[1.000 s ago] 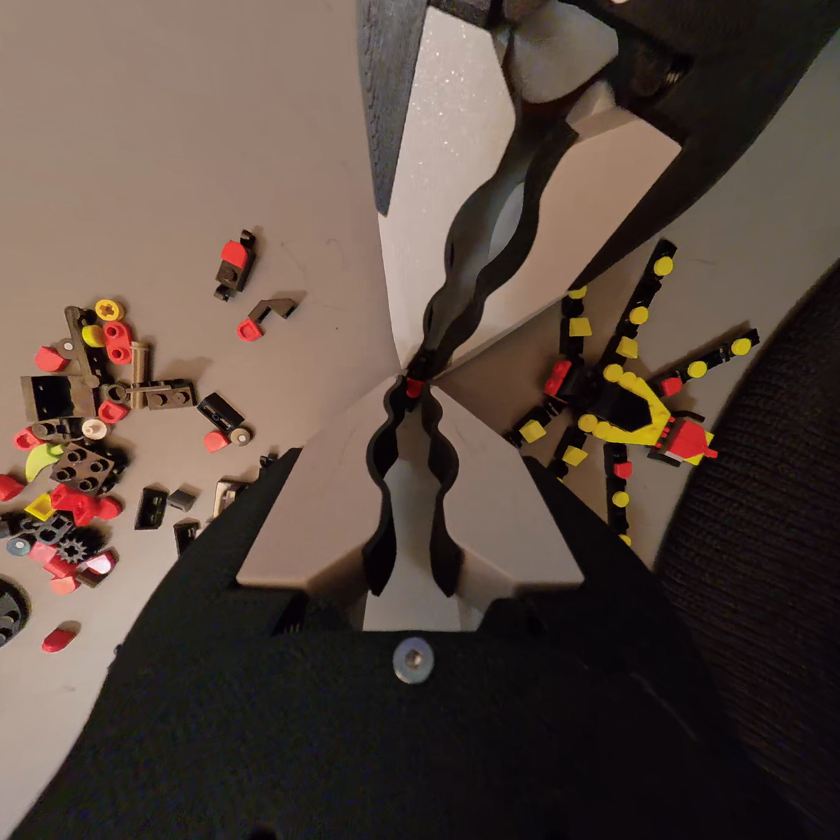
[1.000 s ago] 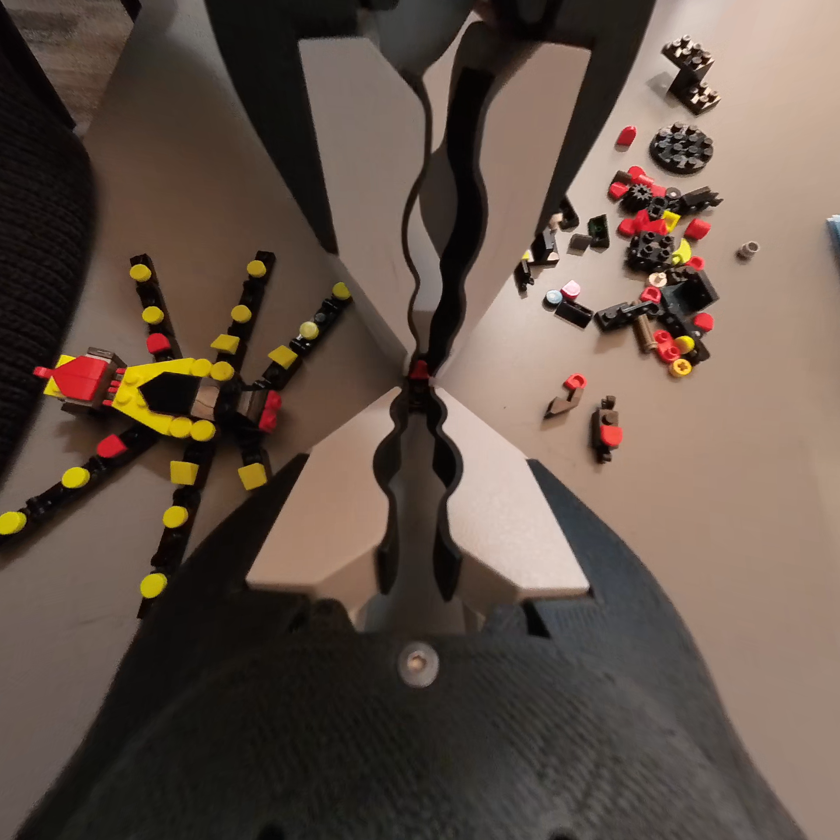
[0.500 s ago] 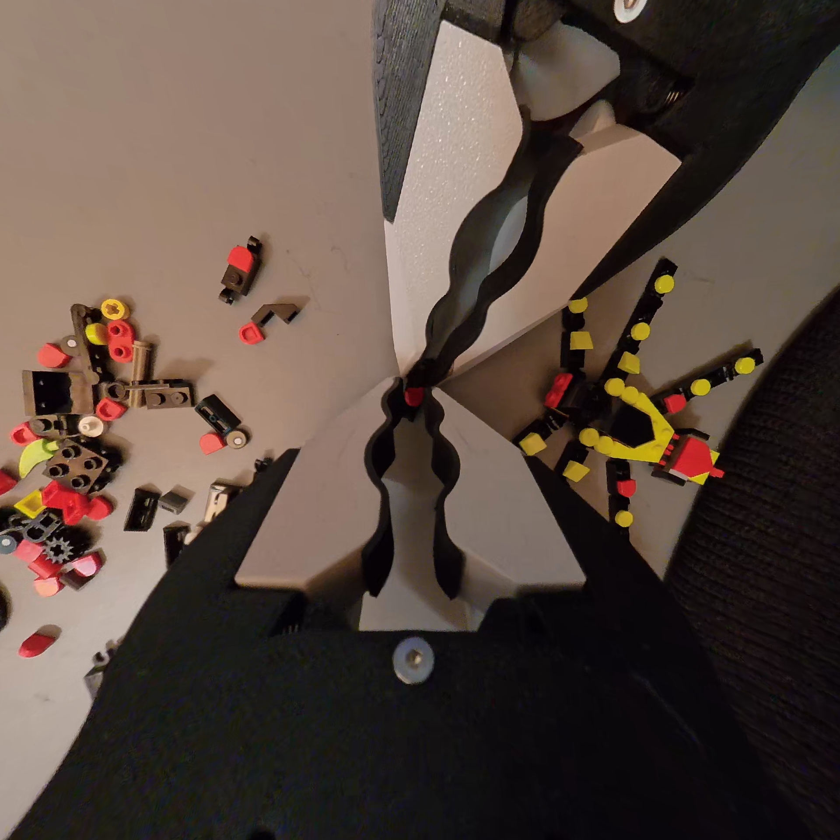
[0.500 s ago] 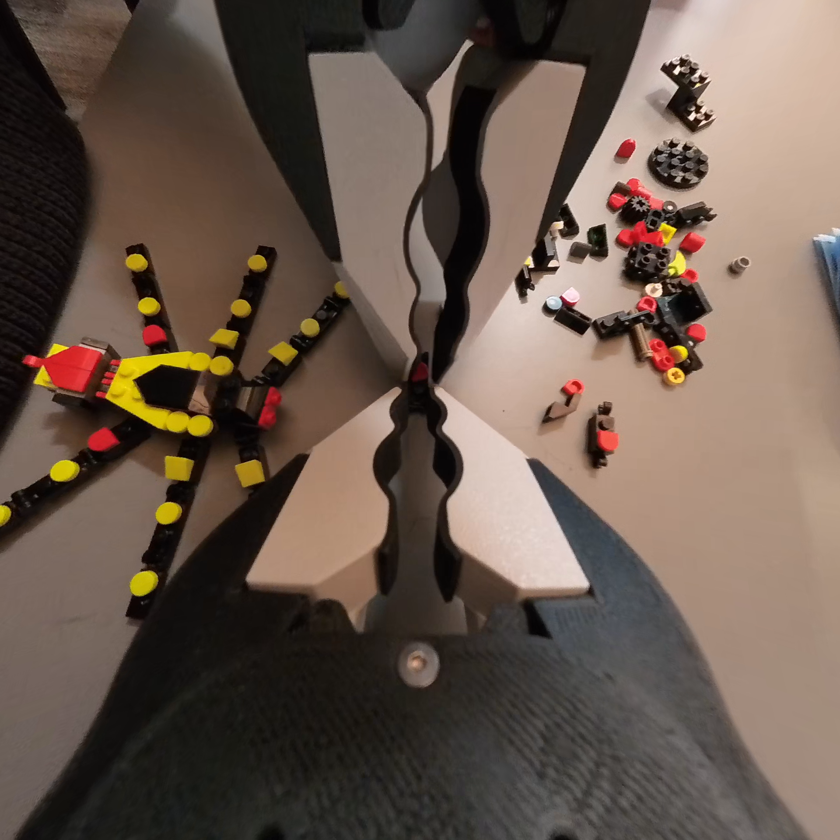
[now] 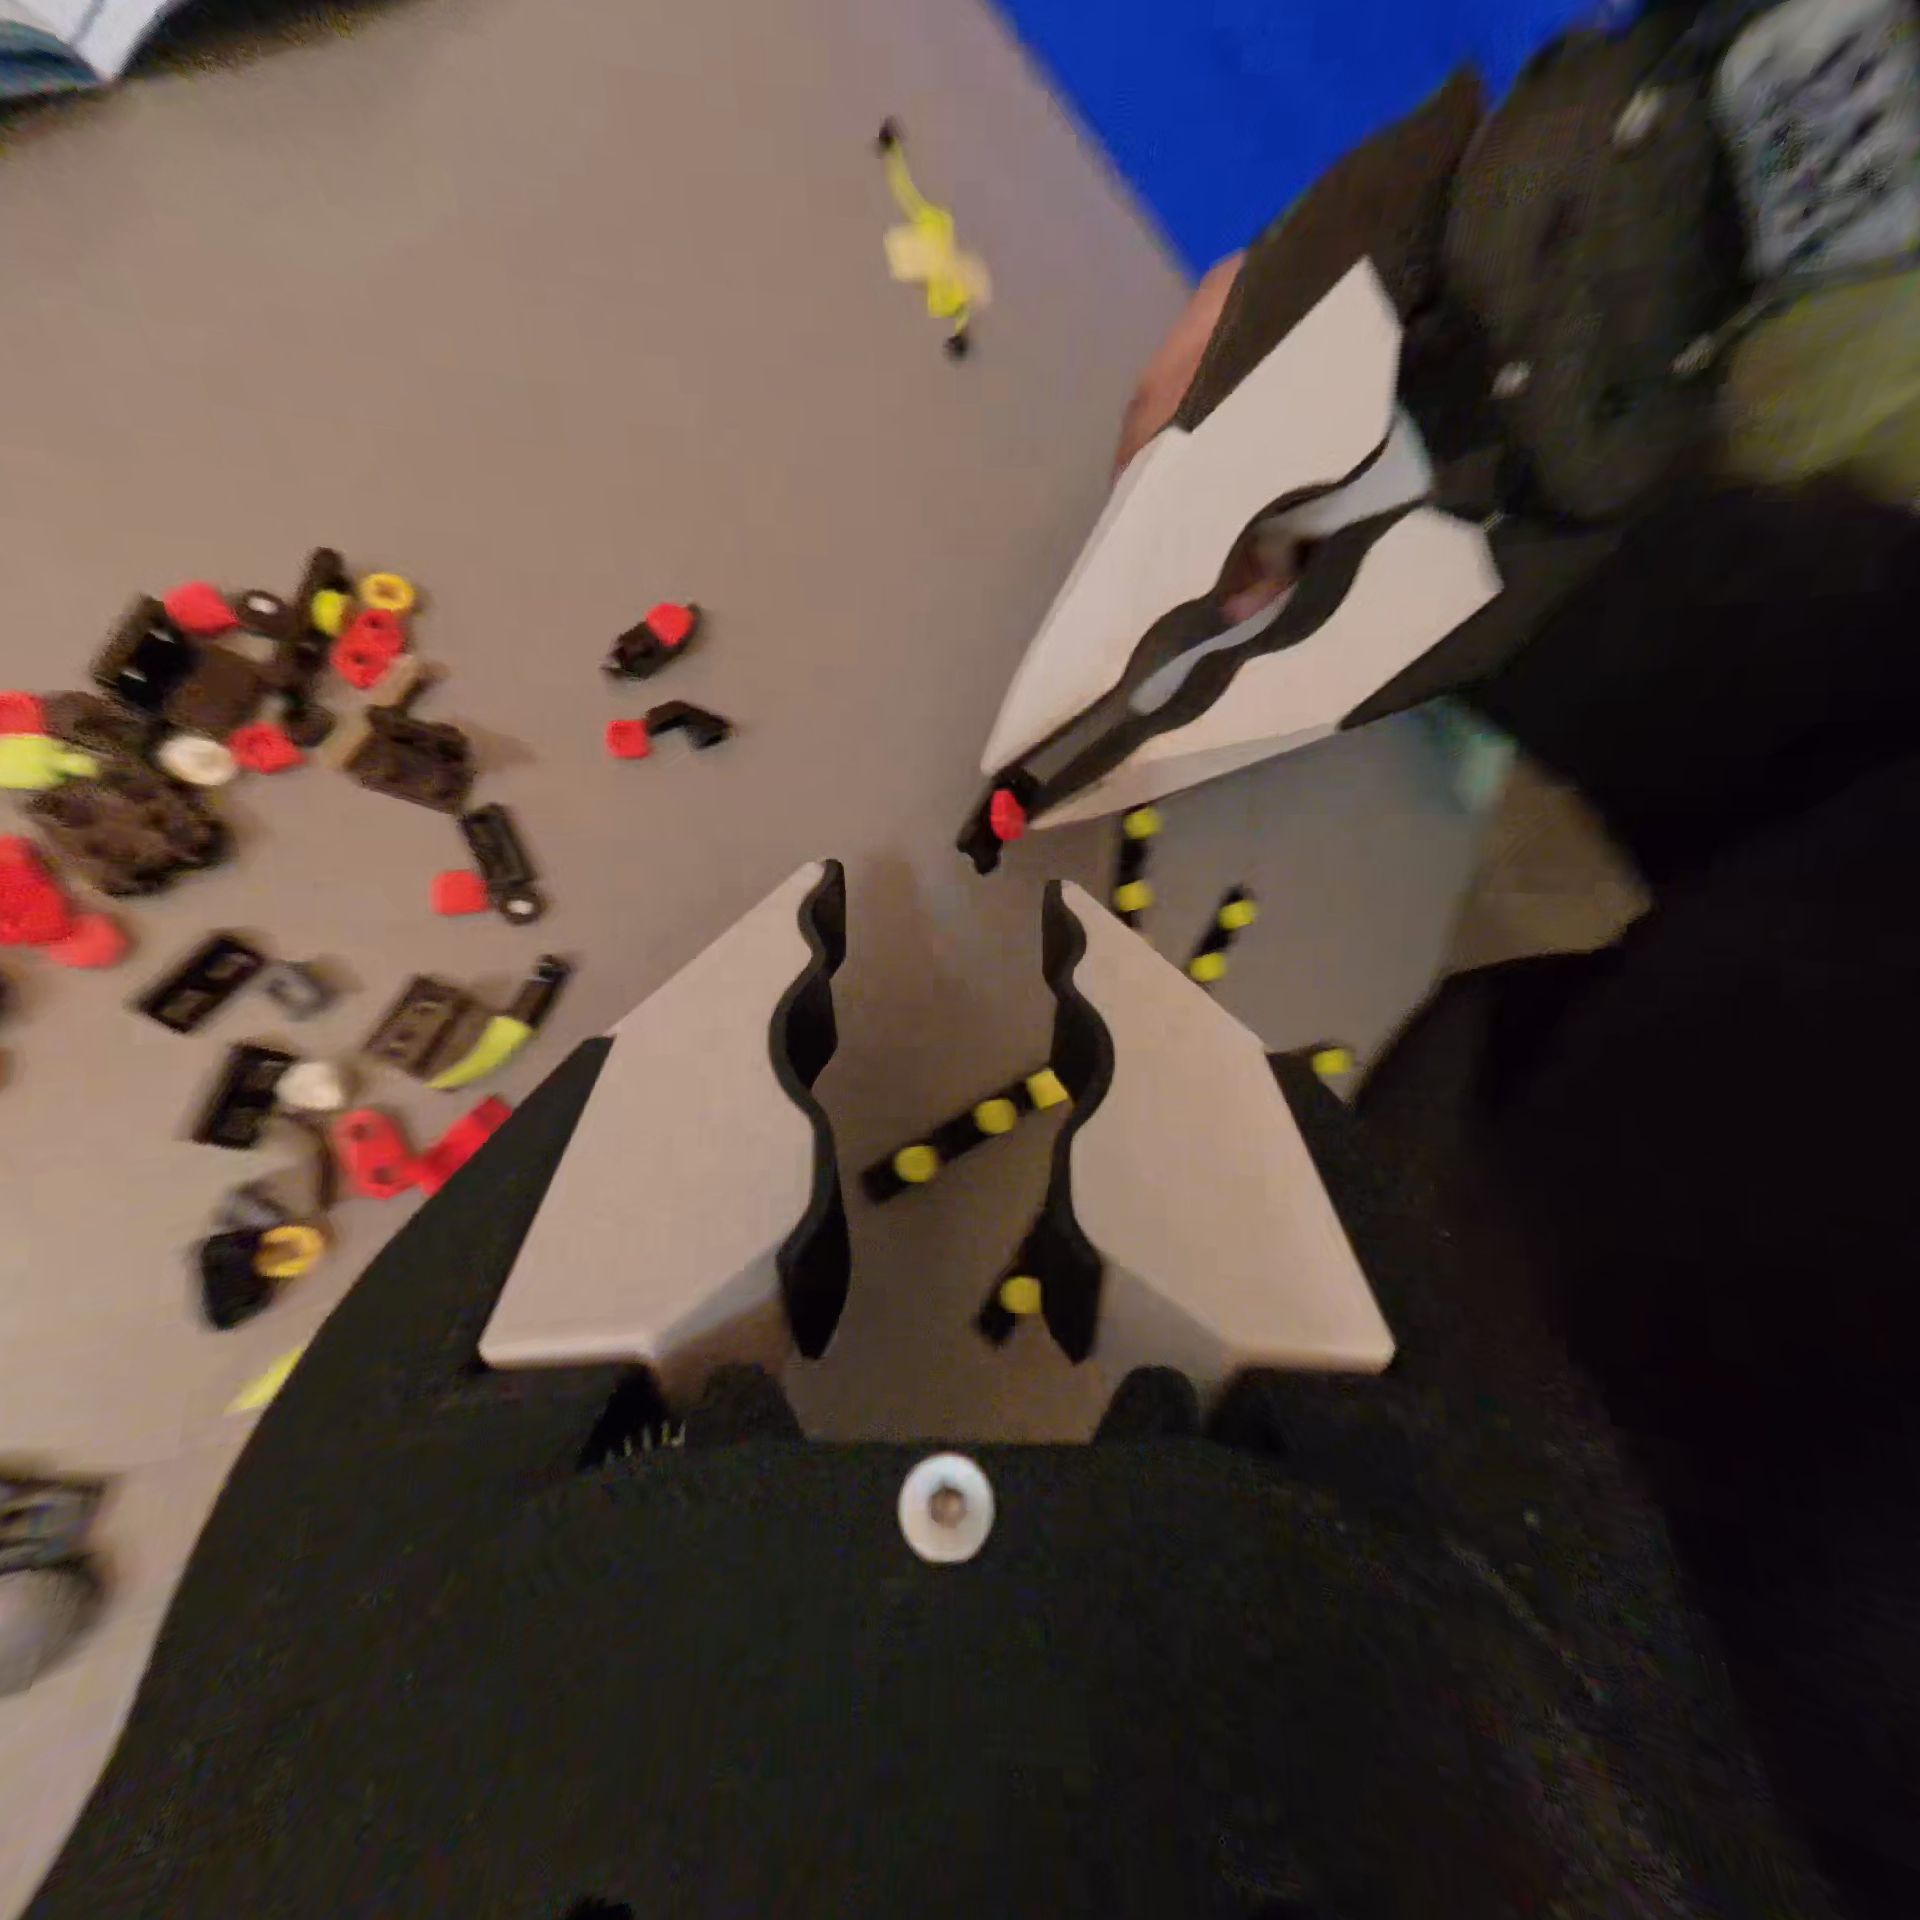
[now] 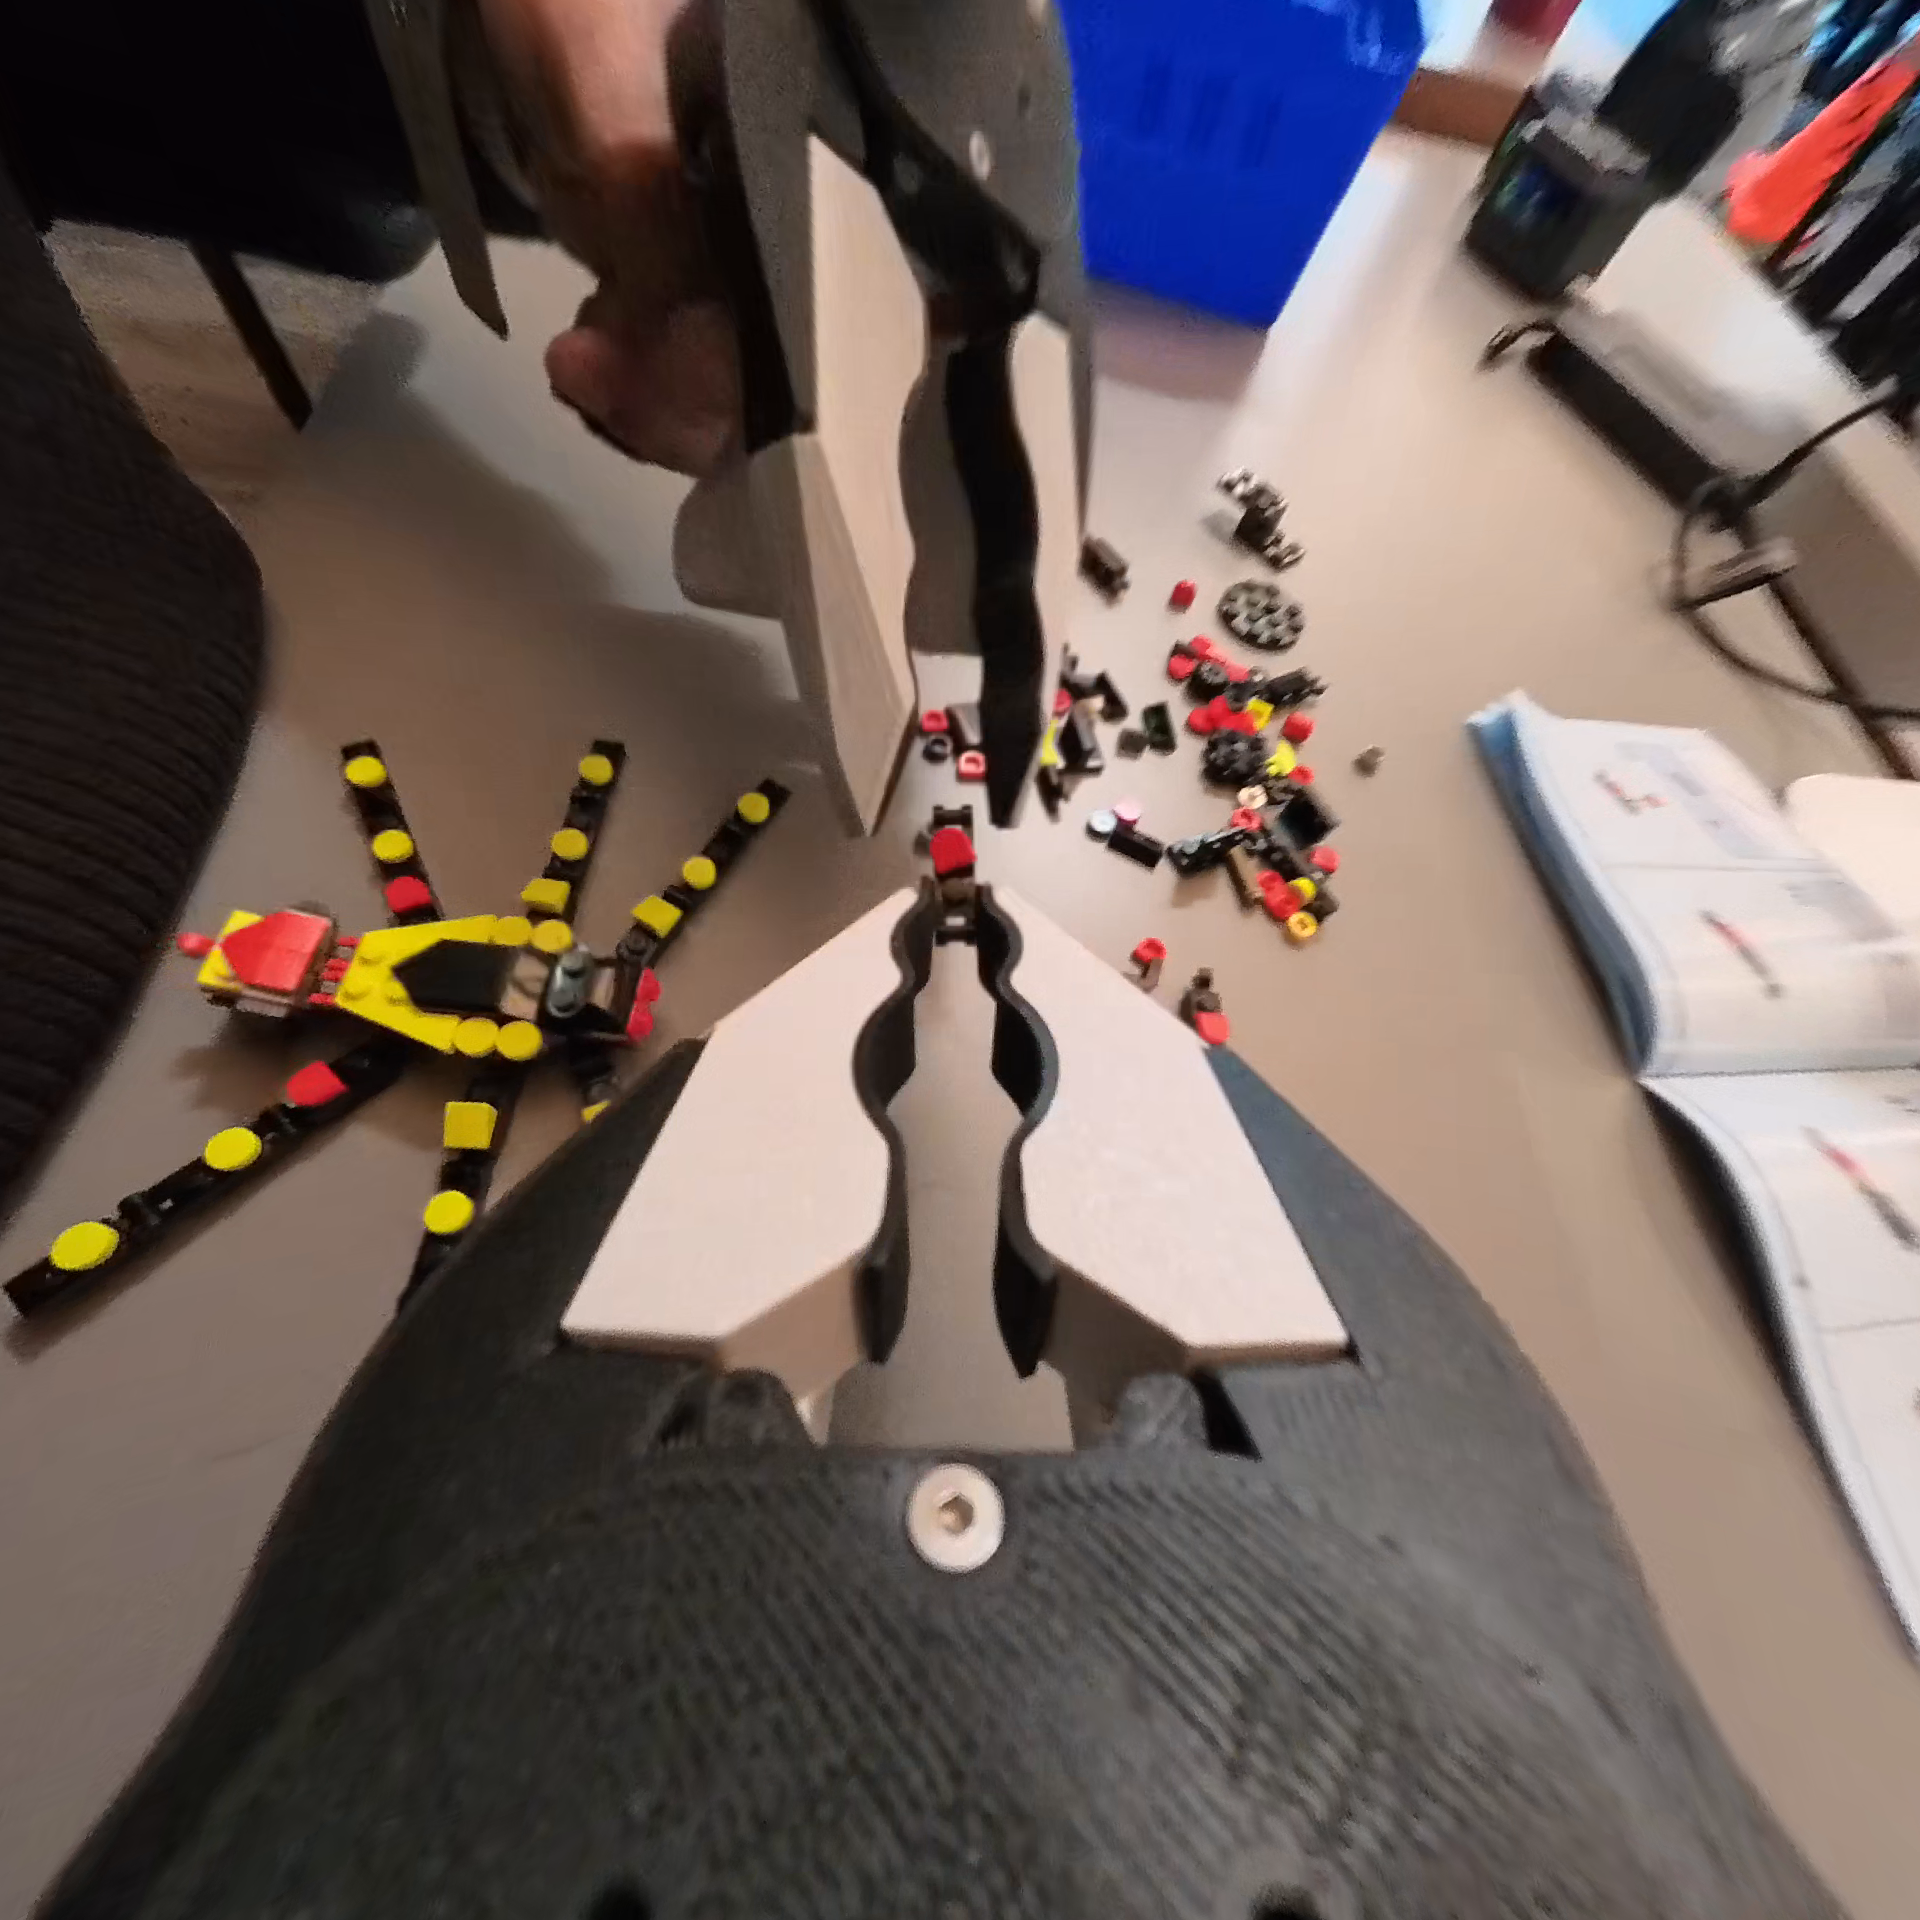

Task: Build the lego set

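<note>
In the right wrist view, the right gripper (image 6: 951, 914) is clenched on a small black-and-red lego piece (image 6: 952, 857), which sticks out just past its tips above the tan table (image 6: 1455, 1195). Facing it from above, the left gripper (image 6: 925, 821) hangs with its jaws parted and nothing between them, its tips just beyond the piece and not touching it. A hand (image 6: 634, 343) grips its body. To the left on the table lies the yellow, black and red spider model (image 6: 447, 987), legs spread. To the right a booklet (image 6: 1745, 935) lies open, and beyond the grippers a scatter of loose pieces (image 6: 1236, 758) lies between the two. A blue bin (image 6: 1226, 145) stands farthest back.
</note>
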The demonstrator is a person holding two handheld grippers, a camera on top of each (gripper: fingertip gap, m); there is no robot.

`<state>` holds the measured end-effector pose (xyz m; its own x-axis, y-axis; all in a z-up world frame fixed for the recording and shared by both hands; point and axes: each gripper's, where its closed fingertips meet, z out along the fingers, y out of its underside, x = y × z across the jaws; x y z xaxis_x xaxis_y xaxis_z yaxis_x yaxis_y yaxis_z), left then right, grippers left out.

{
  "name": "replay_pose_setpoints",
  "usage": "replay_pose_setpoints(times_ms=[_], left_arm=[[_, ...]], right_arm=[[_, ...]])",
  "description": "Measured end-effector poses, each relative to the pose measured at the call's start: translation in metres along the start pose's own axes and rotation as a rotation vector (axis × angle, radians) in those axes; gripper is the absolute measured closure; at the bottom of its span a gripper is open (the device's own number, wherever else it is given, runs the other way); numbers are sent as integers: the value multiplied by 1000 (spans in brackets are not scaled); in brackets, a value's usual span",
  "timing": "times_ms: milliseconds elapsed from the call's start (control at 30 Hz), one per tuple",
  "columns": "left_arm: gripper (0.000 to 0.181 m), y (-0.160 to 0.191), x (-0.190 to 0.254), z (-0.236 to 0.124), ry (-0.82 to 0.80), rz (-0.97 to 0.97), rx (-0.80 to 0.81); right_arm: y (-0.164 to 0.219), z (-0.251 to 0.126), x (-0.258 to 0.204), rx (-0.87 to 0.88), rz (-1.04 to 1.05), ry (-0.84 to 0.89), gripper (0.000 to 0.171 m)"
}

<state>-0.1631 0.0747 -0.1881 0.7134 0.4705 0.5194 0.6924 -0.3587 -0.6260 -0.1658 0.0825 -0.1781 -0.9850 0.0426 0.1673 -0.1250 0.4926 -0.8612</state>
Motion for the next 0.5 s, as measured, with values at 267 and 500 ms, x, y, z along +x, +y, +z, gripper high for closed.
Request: replay_pose_setpoints(times_ms=[267, 500], left_arm=[[164, -6, 45, -20, 297, -139, 167], [175, 3, 55, -17, 340, -129, 125]], right_arm=[[-31, -16, -22, 52, -47, 65, 165], [-26, -15, -37, -3, -99, 116, 165]])
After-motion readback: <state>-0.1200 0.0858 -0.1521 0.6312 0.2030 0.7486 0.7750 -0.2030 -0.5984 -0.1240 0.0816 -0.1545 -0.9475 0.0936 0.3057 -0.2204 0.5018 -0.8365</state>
